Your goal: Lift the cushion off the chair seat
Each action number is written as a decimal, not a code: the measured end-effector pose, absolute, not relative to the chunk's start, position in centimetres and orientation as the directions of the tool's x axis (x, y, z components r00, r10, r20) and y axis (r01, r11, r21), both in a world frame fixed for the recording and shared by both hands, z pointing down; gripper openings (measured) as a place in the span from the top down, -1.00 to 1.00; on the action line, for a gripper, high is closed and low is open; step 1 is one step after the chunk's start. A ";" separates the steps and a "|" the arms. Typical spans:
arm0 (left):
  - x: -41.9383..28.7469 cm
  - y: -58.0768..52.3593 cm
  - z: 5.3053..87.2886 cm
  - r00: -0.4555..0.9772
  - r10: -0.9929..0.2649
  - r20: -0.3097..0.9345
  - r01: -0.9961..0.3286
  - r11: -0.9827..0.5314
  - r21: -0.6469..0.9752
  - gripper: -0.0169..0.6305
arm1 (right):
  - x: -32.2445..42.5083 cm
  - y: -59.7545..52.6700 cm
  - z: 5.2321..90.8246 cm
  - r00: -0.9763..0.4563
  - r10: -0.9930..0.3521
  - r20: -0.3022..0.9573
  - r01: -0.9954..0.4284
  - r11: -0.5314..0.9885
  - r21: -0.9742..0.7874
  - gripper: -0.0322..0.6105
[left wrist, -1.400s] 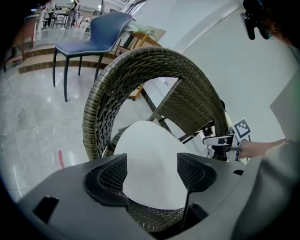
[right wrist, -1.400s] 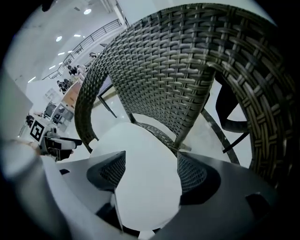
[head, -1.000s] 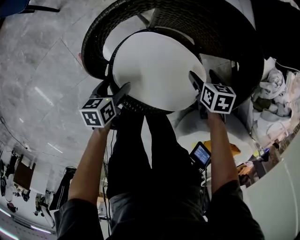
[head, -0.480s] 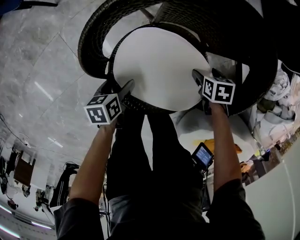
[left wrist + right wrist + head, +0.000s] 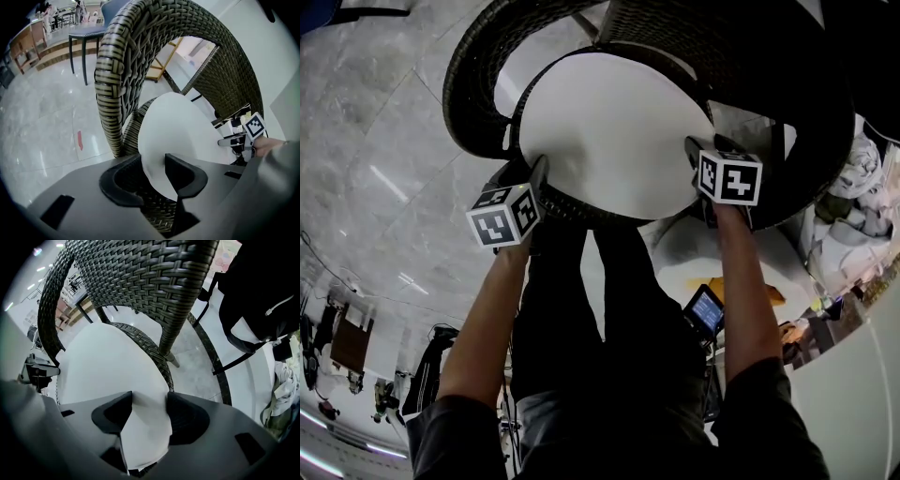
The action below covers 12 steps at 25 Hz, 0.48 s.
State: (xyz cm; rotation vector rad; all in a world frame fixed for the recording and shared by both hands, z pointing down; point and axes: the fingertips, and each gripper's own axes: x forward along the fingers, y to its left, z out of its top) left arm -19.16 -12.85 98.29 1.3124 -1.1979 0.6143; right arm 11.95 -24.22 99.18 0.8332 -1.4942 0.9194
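Observation:
A round white cushion lies on the seat of a dark wicker chair. My left gripper is at the cushion's near left rim and my right gripper at its near right rim. In the left gripper view the cushion runs between the jaw tips of the left gripper, which have just been closing on its edge, with wicker below. In the right gripper view the cushion fills the gap of the right gripper, whose jaws have also just been closing, both pads against it.
The wicker backrest and armrest curve around the far side of the seat. A dark bag hangs to the right, with a heap of pale cloth beside it. A small lit screen sits by my legs. Polished marble floor lies left.
Both grippers have sunk onto the cushion's rim. Their jaws, wide before, have closed in, and the left one's finger now lies against the cushion's edge.

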 end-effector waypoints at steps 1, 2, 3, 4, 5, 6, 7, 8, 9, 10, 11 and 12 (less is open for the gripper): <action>-19.3 -12.9 98.2 0.326 -0.269 0.906 -0.893 0.226 0.388 0.48 | 12.0 -24.3 99.0 -0.107 -0.015 0.994 -0.892 0.444 -0.090 0.19; -19.4 -13.0 98.2 0.321 -0.268 0.908 -0.896 0.227 0.383 0.56 | 12.1 -24.3 98.9 -0.103 -0.022 0.994 -0.893 0.443 -0.082 0.30; -19.4 -13.0 98.1 0.317 -0.267 0.910 -0.898 0.226 0.378 0.64 | 12.2 -24.3 98.7 -0.100 -0.030 0.995 -0.894 0.441 -0.076 0.43; -19.4 -12.9 98.0 0.315 -0.263 0.912 -0.899 0.225 0.375 0.69 | 12.3 -24.2 98.5 -0.100 -0.037 0.994 -0.896 0.438 -0.074 0.54; -19.5 -12.8 98.0 0.315 -0.258 0.913 -0.899 0.226 0.374 0.73 | 12.3 -24.1 98.3 -0.106 -0.042 0.994 -0.897 0.435 -0.077 0.63; -19.5 -12.8 98.0 0.318 -0.251 0.914 -0.899 0.228 0.375 0.77 | 12.3 -24.0 98.2 -0.114 -0.045 0.992 -0.898 0.433 -0.083 0.68; -19.5 -12.8 98.0 0.321 -0.247 0.914 -0.897 0.231 0.377 0.81 | 12.3 -24.0 98.0 -0.123 -0.048 0.991 -0.897 0.432 -0.091 0.70; -19.6 -12.9 97.9 0.324 -0.246 0.914 -0.895 0.234 0.380 0.84 | 12.1 -24.1 97.9 -0.133 -0.051 0.990 -0.897 0.432 -0.098 0.72; -19.6 -13.0 97.8 0.324 -0.249 0.913 -0.894 0.236 0.382 0.85 | 12.0 -24.1 97.6 -0.141 -0.057 0.988 -0.896 0.432 -0.103 0.73; -19.6 -13.1 97.6 0.321 -0.256 0.912 -0.893 0.237 0.382 0.87 | 11.9 -24.2 97.4 -0.149 -0.065 0.987 -0.896 0.431 -0.107 0.74; -19.7 -13.1 97.4 0.317 -0.264 0.911 -0.894 0.238 0.381 0.87 | 11.8 -24.3 97.1 -0.156 -0.072 0.985 -0.897 0.428 -0.111 0.74; -19.8 -13.1 97.2 0.312 -0.273 0.910 -0.894 0.241 0.379 0.88 | 11.7 -24.2 96.8 -0.164 -0.079 0.983 -0.898 0.424 -0.116 0.75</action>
